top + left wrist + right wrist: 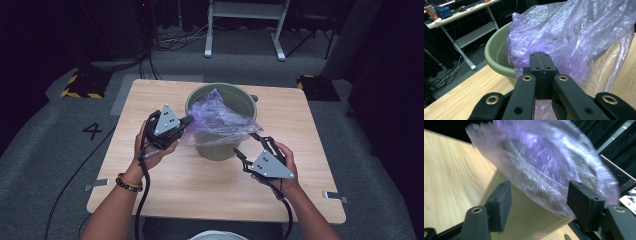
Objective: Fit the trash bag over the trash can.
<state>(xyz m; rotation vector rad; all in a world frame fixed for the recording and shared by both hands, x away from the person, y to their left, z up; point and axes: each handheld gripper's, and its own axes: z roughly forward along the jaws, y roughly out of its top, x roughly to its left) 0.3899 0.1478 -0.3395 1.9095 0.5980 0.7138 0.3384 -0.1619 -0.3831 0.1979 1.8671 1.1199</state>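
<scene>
Left gripper [540, 65] clamped on bag [564, 32]

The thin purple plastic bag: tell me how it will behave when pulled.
The thin purple plastic bag looks floppy: it crumples and drapes over the green plastic bucket. Probably very light. Likely slippery, so the open right gripper may lose it.

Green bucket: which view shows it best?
High view: the green bucket stands whole on the table, purple bag draped over its rim. Left gripper view gives one rim arc beside the bag. Right gripper view gives a stretch of wall, blurred.
</scene>
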